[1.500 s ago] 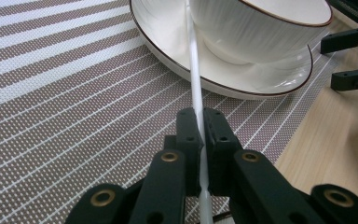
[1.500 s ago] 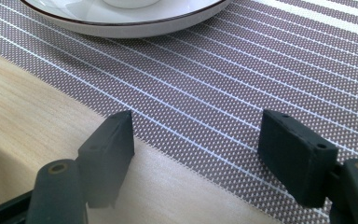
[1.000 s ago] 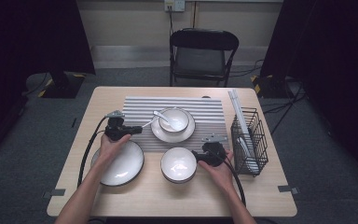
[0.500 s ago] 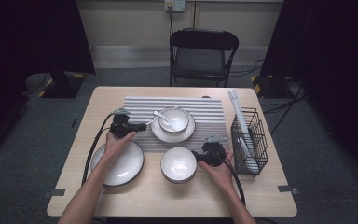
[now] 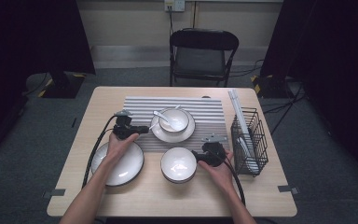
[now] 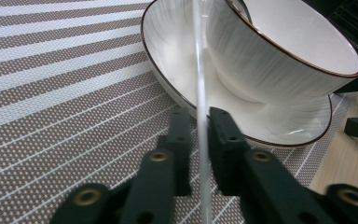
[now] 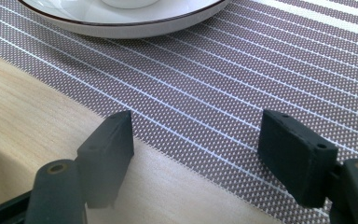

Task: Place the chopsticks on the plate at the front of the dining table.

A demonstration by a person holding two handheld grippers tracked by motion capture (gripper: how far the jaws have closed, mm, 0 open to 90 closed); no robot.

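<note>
White ceramic spoon [image 6: 200, 93]: its slim handle runs straight up between the jaws of the left gripper [image 6: 199, 121]. The bowl end rests in the white brown-rimmed ceramic bowl [image 6: 279, 51] just ahead.
- Left gripper jaws: narrow. They have just been opening, with the handle in the gap between them and no clear squeeze on it.
- Beyond these jaws: the bowl stands on a white brown-rimmed saucer plate [image 6: 177, 56]. The plate lies on a grey-and-white striped woven mat [image 6: 65, 93], which is also directly under the jaws.
- Right gripper [image 7: 196, 135] jaws: wide apart and holding nothing. They are poised low over the mat's edge where it meets the pale wooden table [image 7: 37, 116].
- Just beside the right jaws: a second white bowl [image 5: 178, 163].
- Behind the left hand: a large white plate [image 5: 121, 163].
- Outward of the right hand: a black wire rack [image 5: 251, 135].
- Room: a black folding chair [image 5: 203, 51] stands past the table's far side. Grey carpet, dark curtains on both flanks.
</note>
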